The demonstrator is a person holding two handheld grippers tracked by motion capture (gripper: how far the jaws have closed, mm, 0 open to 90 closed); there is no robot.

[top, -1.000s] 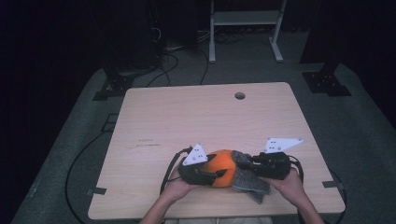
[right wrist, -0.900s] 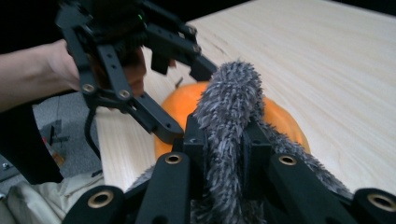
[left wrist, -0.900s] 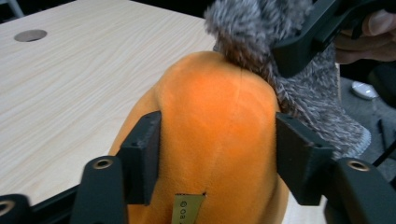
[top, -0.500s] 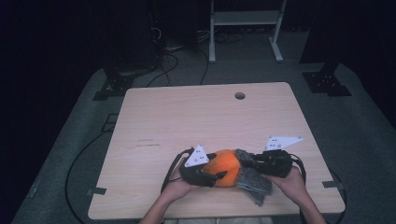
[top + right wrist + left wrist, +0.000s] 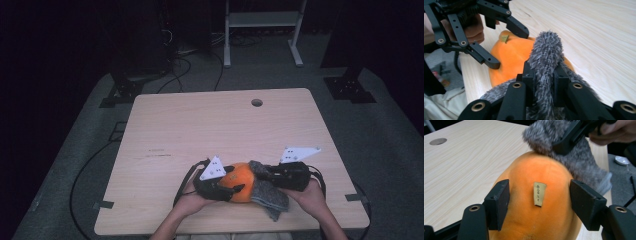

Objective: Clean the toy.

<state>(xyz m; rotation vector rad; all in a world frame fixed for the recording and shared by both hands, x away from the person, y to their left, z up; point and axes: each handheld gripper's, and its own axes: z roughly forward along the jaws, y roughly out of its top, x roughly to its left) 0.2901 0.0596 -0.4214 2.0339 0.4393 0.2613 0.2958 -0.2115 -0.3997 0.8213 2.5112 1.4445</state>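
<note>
High view: one orange pouch point(image 5: 241, 181) and one grey fuzzy cloth point(image 5: 268, 193) are lying together near the front edge of the table point(image 5: 200, 125), between two grippers. Left gripper view: the left gripper point(image 5: 539, 205) is straddling the pouch, its jaws having just been closing a little, pads just beside its flanks; a small tan tag point(image 5: 539, 194) is pointing away along the pouch's length. Right gripper view: the right gripper point(image 5: 543, 75) is pinching a fold of cloth that is standing upright.
</note>
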